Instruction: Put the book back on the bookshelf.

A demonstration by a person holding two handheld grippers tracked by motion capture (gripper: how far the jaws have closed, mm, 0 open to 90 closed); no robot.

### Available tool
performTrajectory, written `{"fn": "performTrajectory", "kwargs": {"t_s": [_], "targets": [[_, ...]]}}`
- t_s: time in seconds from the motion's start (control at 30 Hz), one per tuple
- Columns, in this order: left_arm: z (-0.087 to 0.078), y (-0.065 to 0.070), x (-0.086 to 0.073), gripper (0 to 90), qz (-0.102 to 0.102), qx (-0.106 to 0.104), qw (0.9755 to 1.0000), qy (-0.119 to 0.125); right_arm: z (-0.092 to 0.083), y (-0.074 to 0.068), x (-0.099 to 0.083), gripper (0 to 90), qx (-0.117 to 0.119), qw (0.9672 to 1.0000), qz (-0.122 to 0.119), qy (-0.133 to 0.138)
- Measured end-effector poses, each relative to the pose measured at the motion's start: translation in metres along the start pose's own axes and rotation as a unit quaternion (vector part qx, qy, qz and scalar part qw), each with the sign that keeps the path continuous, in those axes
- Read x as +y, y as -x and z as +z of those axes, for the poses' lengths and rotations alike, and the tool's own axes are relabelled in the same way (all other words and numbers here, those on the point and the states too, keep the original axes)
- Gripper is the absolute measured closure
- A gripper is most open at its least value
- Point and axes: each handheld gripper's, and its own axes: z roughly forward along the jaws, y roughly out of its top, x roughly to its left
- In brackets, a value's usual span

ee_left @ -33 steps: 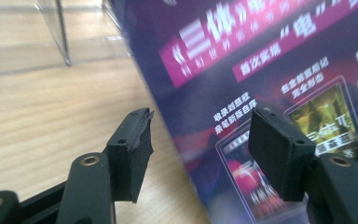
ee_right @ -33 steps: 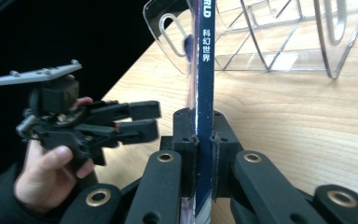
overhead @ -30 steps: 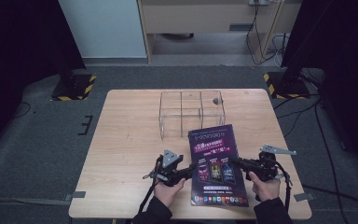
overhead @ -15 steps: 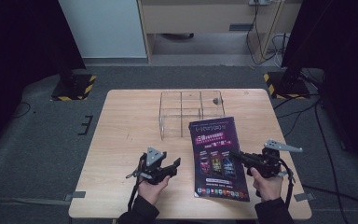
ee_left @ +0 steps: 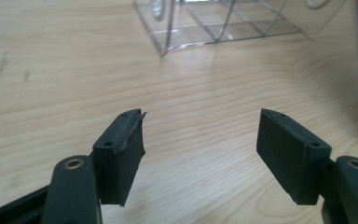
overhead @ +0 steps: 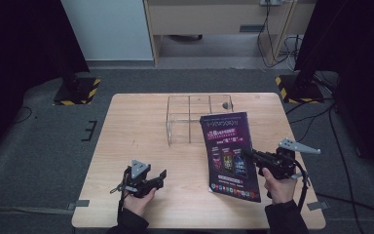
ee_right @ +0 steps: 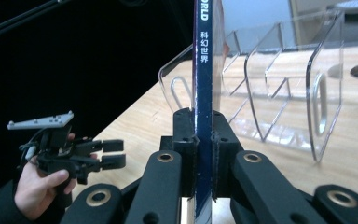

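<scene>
Magazine (overhead: pixel 230 153) feels thin and floppy, so my right hand-held gripper (overhead: pixel 249 153) clamps its spine edge while my left hand-held gripper (overhead: pixel 161 176), jaws just opening, hangs empty.

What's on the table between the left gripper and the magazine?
Nothing: in the high view only bare table separates the open left gripper from the magazine, which the right gripper holds.

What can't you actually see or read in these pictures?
- Magazine: small cover print is too small to read in the high view; the right gripper view shows it edge-on, its lower spine covered by the right claw.
- Clear rack: far compartments are cut off by the top edge in the left gripper view.
</scene>
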Motion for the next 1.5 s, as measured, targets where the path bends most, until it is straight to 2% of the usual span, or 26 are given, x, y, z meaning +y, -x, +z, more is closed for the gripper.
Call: {"fn": "performTrajectory", "kwargs": {"t_s": [0.23,0.47,0.77,1.0,1.5], "targets": [[-0.002,-0.019,-0.008,26.2,-0.004,0.032,0.9993,-0.021,0.000,-0.005,0.011,84.4,-0.011,0.9997,-0.015,0.015],[0.006,-0.031,-0.018,23.9,-0.013,0.055,0.9968,-0.057,0.000,-0.008,0.022,84.4,-0.022,0.9988,-0.020,0.037],[0.011,-0.039,-0.020,22.3,0.002,0.085,0.9935,-0.075,-0.004,-0.008,0.038,84.4,-0.039,0.9967,-0.024,0.067],[0.013,-0.039,-0.020,21.0,0.013,0.095,0.9923,-0.078,-0.001,-0.009,0.049,84.4,-0.052,0.9941,-0.030,0.090],[0.014,-0.040,-0.021,18.6,0.013,0.095,0.9927,-0.073,0.007,-0.004,0.063,84.4,-0.079,0.9887,-0.036,0.123]]}}
